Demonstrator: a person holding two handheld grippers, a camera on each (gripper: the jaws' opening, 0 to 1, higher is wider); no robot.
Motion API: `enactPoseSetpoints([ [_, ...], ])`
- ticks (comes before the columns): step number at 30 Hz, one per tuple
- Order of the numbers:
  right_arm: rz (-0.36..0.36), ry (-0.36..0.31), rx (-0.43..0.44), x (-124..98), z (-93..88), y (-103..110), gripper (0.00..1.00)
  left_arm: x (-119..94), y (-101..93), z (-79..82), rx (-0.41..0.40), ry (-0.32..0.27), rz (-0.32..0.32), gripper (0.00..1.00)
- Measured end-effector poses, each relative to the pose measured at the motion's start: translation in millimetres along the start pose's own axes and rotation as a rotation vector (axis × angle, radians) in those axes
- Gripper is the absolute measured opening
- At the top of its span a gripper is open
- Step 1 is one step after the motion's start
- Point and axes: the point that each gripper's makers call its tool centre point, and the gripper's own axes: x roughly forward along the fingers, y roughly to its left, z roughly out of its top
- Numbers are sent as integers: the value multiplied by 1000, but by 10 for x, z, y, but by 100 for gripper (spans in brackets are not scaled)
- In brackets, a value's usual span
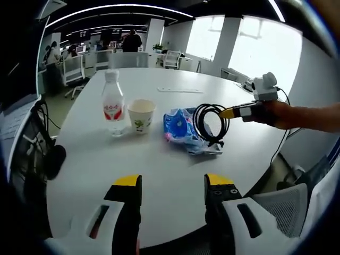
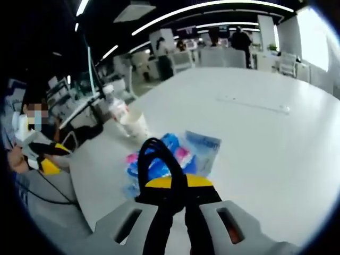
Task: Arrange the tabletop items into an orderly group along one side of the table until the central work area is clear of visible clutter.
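Cable coil (image 2: 159, 159), limp and light, pinched at its rim in my closed right gripper (image 2: 178, 183) above the blue packet (image 1: 183, 127) on the bench (image 1: 159, 175); my left gripper (image 1: 172, 183) hangs open, empty.

table (image 1: 175, 159) smooth matt | bottle (image 1: 112, 106) clear plastic | cup (image 1: 141, 115) paper

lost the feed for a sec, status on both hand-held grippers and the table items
Left hand-held gripper open, low over bare table. Right hand-held gripper shut on black cable coil, above blue packet. Water bottle and paper cup upright together, nothing blocking.
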Motion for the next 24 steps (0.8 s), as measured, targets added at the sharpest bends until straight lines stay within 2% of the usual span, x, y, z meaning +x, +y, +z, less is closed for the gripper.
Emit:
enactPoseSetpoints([
  [10,-46,-46,47,-297,-25,-140,3,32,-48,29,0,-9,-4,46],
  [12,-57,-58,59,-372,-38,-190,0,38,-52,36,-2,-11,-5,46],
  [15,-79,-68,88,-472,-87,-273,0,44,-64,39,-1,-13,-6,46],
  [18,-99,-45,87,-517,-188,-350,0,51,-72,39,0,-12,-6,46],
  [24,-122,-72,137,-700,-232,-454,0,43,-73,68,-4,-22,-1,46],
])
